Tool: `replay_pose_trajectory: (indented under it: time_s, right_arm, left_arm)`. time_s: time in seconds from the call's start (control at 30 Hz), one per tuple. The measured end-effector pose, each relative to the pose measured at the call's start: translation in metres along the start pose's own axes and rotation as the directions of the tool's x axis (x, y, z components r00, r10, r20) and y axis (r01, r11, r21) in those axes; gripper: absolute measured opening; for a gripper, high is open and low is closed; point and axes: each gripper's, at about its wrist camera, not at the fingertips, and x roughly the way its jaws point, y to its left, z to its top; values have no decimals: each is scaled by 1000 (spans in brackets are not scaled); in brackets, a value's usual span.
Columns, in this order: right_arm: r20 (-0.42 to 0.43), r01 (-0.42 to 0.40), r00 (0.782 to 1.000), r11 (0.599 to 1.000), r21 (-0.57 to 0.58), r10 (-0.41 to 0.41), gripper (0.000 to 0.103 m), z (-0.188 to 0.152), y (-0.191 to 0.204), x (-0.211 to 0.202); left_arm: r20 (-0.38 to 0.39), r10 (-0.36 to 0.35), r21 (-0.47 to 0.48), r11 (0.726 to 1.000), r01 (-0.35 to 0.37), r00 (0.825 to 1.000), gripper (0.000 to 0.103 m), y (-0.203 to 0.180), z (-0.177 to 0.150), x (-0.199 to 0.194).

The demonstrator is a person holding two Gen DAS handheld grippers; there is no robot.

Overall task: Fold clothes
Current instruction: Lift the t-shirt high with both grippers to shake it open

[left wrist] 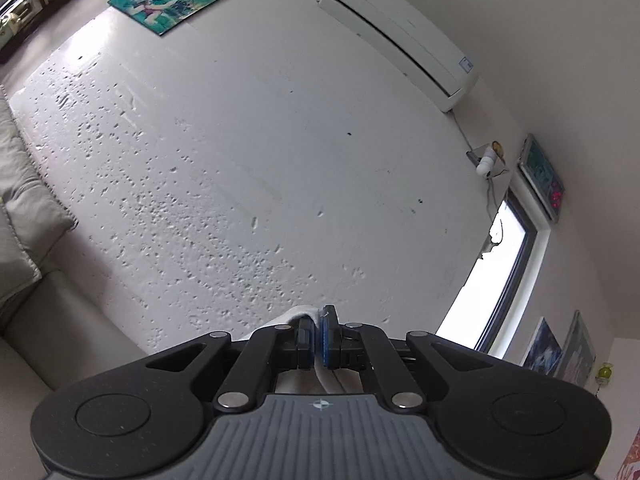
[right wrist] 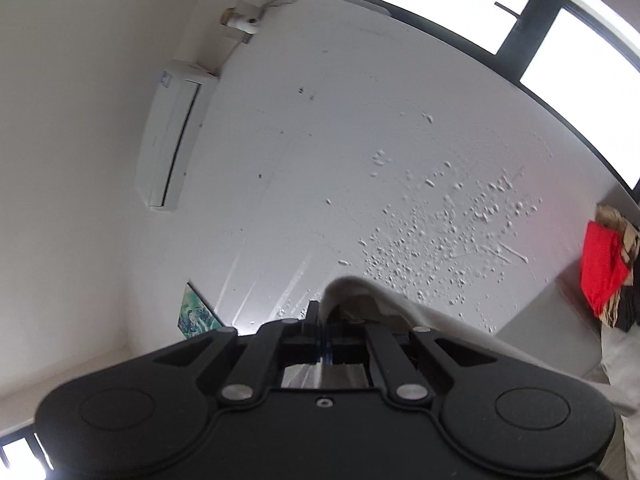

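Note:
Both grippers point up toward the wall and ceiling. My left gripper point(left wrist: 319, 334) is shut on a fold of a white garment point(left wrist: 298, 314), which bulges over the left finger and hangs down between the jaws below. My right gripper point(right wrist: 323, 334) is shut on the edge of a pale beige-white garment point(right wrist: 404, 310); the cloth arches over the right finger and trails down to the lower right. Whether both hold the same piece I cannot tell. Most of the cloth hangs out of sight beneath the grippers.
A pale sofa with cushions point(left wrist: 24, 216) stands at the left. More clothes, one red point(right wrist: 600, 264), are piled on a sofa at the right. An air conditioner point(left wrist: 404, 40) hangs on the wall, and a window point(right wrist: 560, 40) runs beside it.

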Motion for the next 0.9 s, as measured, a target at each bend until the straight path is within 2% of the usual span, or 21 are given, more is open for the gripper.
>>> replay_pose_trajectory:
  time_s: [0.07,0.13,0.23,0.3,0.37,0.43,0.47,0.53,0.57,0.6,0.63,0.67,0.73,0.77,0.8,0.83,0.9]
  right_arm:
    - [4,-1,1000,1000,-20,1,2,3,-3,9]
    - [-22,34,999,999,-8,-34,2,3,-18,31]
    - [-86,112,990,994,23,-109,2,-4,-49,73]
    - [-155,204,969,978,49,-194,2,-15,-84,111]
    - [-216,301,934,952,54,-283,2,-27,-122,153]
    - [-254,389,894,921,32,-369,2,-35,-159,199]
    - [-263,425,875,905,15,-406,2,-38,-175,221]
    - [-243,459,858,888,-36,-454,2,-35,-187,257]
    - [-221,446,869,894,-41,-443,2,-27,-184,266]
    - [-194,415,889,909,-42,-415,2,-19,-176,271]
    - [-166,379,909,924,-54,-383,2,-13,-164,269]
    - [-137,352,923,933,-77,-360,2,-9,-150,265]
    - [-96,327,936,937,-122,-339,2,-5,-137,254]
    - [-101,330,934,936,-123,-342,2,-8,-140,248]
    - [-107,332,932,935,-124,-346,2,-12,-144,243]
    - [-116,338,929,933,-121,-351,2,-17,-150,238]
    - [-174,380,905,921,-79,-388,2,-41,-184,232]
  left_arm:
    - [-48,19,-35,999,-21,999,2,12,-5,12]
    - [-99,58,-57,996,-63,993,2,28,-11,31]
    - [-194,150,-58,985,-164,969,2,55,-30,72]
    - [-280,211,-58,970,-236,936,2,82,-48,109]
    - [-363,267,-51,951,-305,893,2,109,-70,151]
    - [-412,320,-6,935,-354,853,2,128,-90,196]
    - [-411,343,30,931,-364,845,2,128,-94,214]
    - [-362,340,77,939,-336,868,1,115,-85,236]
    - [-338,337,101,941,-322,879,1,108,-80,247]
    - [-306,329,128,944,-304,893,2,100,-74,255]
    - [-262,313,159,947,-279,913,2,89,-68,254]
    - [-234,307,182,946,-269,922,2,83,-66,251]
    - [-179,293,229,941,-250,939,2,72,-62,244]
    - [-151,285,252,937,-242,947,2,67,-60,240]
    - [-135,279,267,934,-236,951,2,65,-61,237]
    - [-148,283,259,936,-239,948,2,72,-68,234]
    - [-179,316,258,929,-266,932,2,92,-90,230]
